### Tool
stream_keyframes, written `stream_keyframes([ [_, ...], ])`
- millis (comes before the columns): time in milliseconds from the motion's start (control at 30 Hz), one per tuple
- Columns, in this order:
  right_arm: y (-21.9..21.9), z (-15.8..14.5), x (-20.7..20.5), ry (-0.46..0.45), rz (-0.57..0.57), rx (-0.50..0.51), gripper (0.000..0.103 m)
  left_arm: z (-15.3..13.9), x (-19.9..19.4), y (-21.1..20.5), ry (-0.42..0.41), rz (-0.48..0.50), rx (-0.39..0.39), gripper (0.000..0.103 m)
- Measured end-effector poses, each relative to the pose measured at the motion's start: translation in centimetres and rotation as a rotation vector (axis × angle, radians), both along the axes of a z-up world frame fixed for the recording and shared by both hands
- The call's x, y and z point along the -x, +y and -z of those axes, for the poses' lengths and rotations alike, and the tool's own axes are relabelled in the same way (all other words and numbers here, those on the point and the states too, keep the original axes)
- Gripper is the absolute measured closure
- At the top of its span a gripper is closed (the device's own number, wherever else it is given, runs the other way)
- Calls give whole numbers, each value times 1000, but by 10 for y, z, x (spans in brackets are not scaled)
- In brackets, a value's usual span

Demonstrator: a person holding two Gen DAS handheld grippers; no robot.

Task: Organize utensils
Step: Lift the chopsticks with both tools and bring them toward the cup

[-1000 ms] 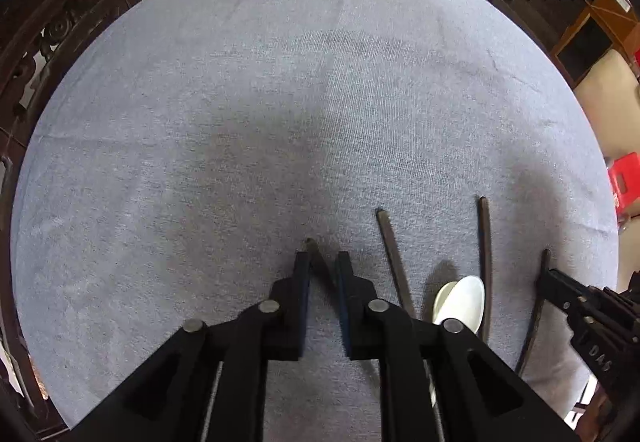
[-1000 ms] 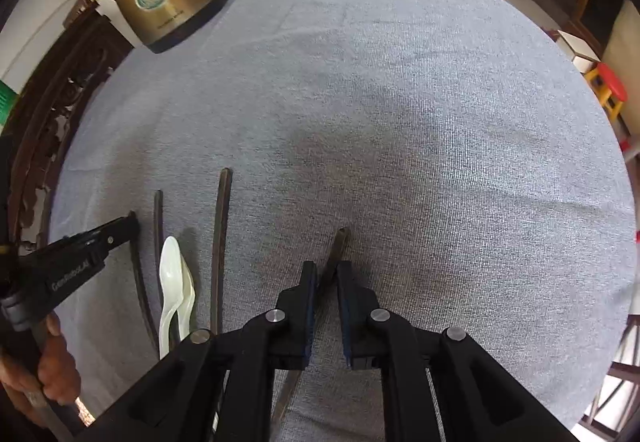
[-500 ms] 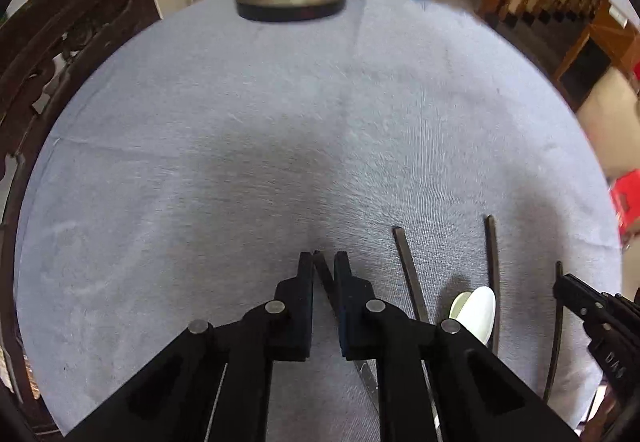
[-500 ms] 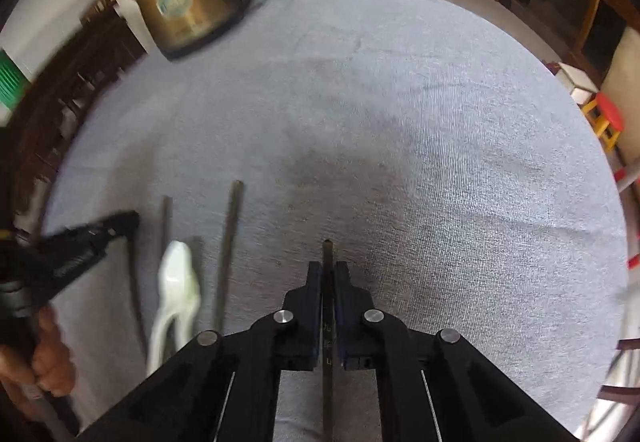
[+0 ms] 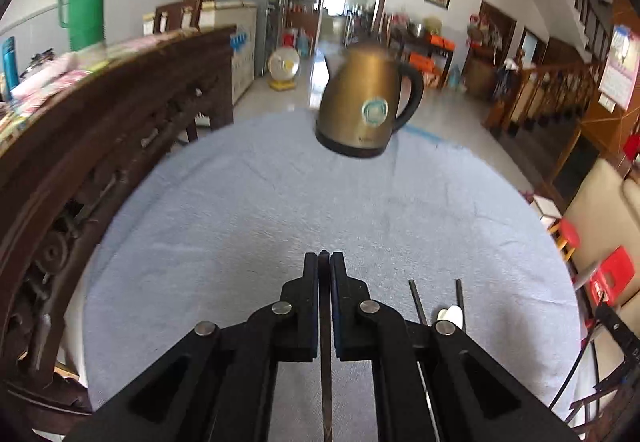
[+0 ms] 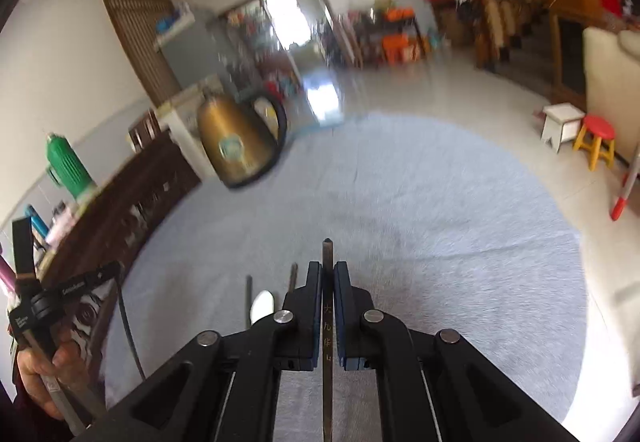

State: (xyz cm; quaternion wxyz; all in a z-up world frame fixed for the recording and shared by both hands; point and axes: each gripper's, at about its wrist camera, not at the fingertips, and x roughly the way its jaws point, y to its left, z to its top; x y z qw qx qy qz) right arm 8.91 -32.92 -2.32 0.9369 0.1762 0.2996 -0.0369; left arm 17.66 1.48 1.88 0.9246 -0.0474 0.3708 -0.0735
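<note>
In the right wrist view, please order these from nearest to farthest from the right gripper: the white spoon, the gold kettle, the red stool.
1. White spoon: on the cloth just left of the right gripper.
2. Gold kettle: far left of the table.
3. Red stool: on the floor, far right.

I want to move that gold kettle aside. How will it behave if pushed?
The kettle is tall on a narrower dark base, so a high push may tip it. It stands on cloth, so it would probably drag rather than slide. Whether it holds water cannot be seen.
</note>
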Motion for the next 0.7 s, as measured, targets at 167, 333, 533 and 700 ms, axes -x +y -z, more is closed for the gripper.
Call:
stream_keyframes([
  [167,16,-38,60,-170,45,74,97,-13,47,11,-72,2,35,97],
  [333,40,-67,108,-321,74,124,97,-42,102,22,-175,-10,66,98],
  [533,68,-95,144,-447,85,163,97,-75,153,25,-297,-12,98,98],
  [700,88,-121,169,-568,90,174,97,-111,188,22,-402,19,130,98],
])
